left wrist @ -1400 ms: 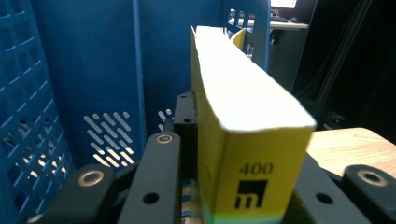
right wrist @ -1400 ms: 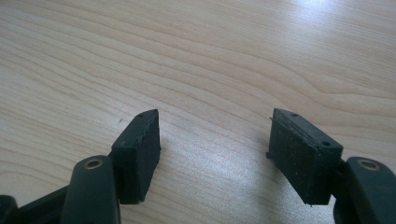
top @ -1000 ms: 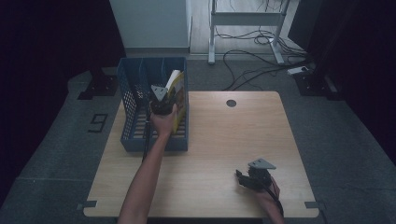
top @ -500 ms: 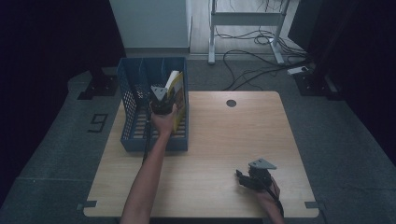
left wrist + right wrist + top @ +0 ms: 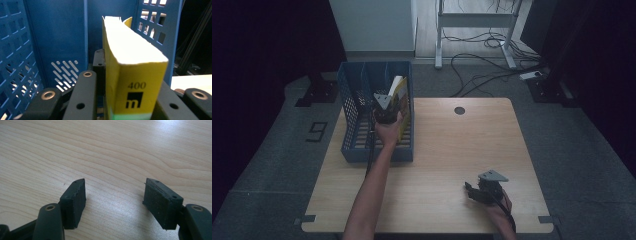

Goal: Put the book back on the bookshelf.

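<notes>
A thick yellow book (image 5: 135,82) with white page edges stands upright in the right compartment of a blue slotted file rack (image 5: 349,115) at the table's back left. My left gripper (image 5: 384,107) reaches into the rack and is shut on the book, with one black finger (image 5: 83,100) pressed on its left cover. In the high view the book (image 5: 401,90) leans by the rack's right wall. My right gripper (image 5: 472,192) rests low over the wooden table (image 5: 100,150) at the front right. Its jaws stand open with nothing between them (image 5: 115,200).
A round cable hole (image 5: 459,110) sits near the table's far edge. Behind the table are a metal desk frame (image 5: 472,15) and loose cables (image 5: 482,75) on the grey floor. A "9" marker (image 5: 317,131) lies on the floor to the left.
</notes>
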The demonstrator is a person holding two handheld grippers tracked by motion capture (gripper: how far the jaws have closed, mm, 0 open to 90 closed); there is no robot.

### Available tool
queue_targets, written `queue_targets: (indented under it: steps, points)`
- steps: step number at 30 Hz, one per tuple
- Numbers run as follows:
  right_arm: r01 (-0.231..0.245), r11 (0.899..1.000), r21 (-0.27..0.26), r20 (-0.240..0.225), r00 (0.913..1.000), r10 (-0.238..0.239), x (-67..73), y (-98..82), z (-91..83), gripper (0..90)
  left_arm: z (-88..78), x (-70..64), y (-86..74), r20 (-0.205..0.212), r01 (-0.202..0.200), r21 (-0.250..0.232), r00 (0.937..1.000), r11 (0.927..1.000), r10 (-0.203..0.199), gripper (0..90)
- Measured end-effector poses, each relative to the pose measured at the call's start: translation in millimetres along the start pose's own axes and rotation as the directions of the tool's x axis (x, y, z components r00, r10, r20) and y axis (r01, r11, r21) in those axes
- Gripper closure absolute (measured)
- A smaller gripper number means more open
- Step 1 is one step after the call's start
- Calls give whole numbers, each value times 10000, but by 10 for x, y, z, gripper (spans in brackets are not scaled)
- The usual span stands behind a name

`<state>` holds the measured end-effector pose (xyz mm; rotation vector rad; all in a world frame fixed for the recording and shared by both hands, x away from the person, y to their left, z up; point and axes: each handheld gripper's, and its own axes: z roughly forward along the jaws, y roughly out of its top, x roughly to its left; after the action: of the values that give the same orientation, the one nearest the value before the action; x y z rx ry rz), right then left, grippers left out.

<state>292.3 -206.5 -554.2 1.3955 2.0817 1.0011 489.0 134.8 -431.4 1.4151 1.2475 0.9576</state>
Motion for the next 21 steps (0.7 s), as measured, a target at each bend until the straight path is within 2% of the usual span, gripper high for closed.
queue_targets:
  steps: [9,13,21]
  points:
    - [50,10000,18,62,10000,-50,9,-2,-2,332,-66,30,-34,-121,62,-9,9999,10000,-62,737]
    - [57,10000,16,74,10000,-58,10,-2,-1,332,-108,40,-38,-35,-14,4,10000,10000,14,730]
    - [82,10000,26,101,9999,-82,16,-2,0,332,-184,40,-19,-42,39,-124,10000,9999,-39,678]
